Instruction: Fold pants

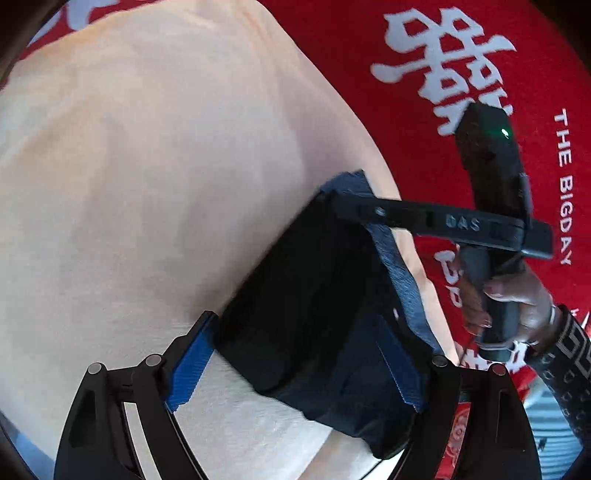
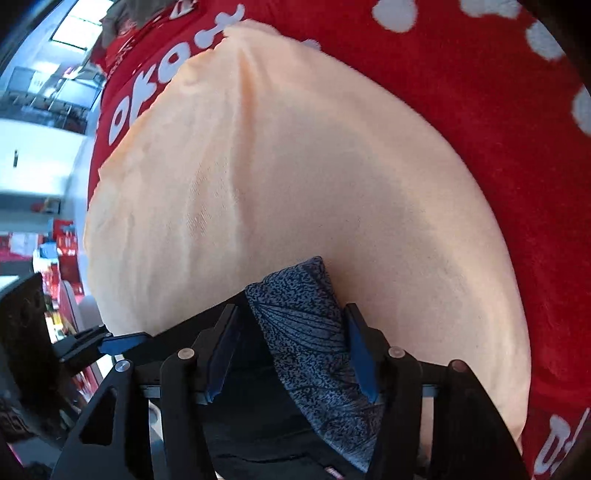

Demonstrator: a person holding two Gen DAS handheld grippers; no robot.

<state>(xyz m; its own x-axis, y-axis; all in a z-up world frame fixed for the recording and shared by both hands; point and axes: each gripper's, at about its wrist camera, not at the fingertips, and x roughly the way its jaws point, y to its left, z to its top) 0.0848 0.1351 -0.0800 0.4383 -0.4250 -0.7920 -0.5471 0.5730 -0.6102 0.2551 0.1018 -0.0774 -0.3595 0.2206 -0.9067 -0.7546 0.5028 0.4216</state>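
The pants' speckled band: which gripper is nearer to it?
Right. The right gripper has the speckled band between its fingers. The left gripper straddles the dark folded pants lower down, away from that band.

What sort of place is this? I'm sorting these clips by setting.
Probably a bed or soft table in a home or shop-like room. A red blanket with white lettering lies under a peach cloth, the dark pants sit on top, and shelves with red boxes stand behind.
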